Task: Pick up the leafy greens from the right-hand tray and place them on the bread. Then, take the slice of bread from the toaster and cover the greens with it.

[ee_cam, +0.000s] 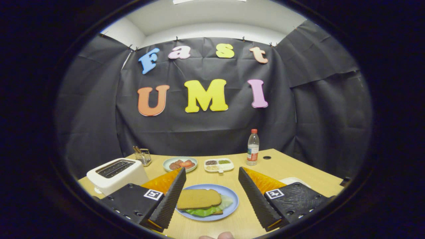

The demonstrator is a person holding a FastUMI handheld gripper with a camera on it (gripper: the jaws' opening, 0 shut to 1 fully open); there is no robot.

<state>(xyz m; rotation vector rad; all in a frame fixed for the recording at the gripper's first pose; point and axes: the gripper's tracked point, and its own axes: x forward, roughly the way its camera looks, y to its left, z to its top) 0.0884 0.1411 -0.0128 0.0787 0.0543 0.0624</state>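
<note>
Already stacked: top bread slice [198,198] lying over leafy greens [207,210], green edge peeking out on the near and right side, a lower slice barely visible beneath, all on a blue plate [229,196] sitting between and just ahead of the fingers. Gripper [212,202] with fingers spread wide apart, holding nothing, raised above the plate. Judged near the end of the task, cover slice seemingly in place. Best now to lift straight up and back without brushing the slice, keeping the fingers wide so neither pad clips the plate rim; if the top slice looks skewed, nudge gently from one side only, not squeeze.

Counted outward: one plate with sandwich; one white toaster [116,174] off to the left on the surface [285,166], slots seemingly empty; one small metal holder [143,156] behind it; one pale green dish [180,163] with reddish slices; one divided white condiment tray [219,165]; one water bottle [253,147]; one white tray edge [294,181] behind the right finger.
</note>
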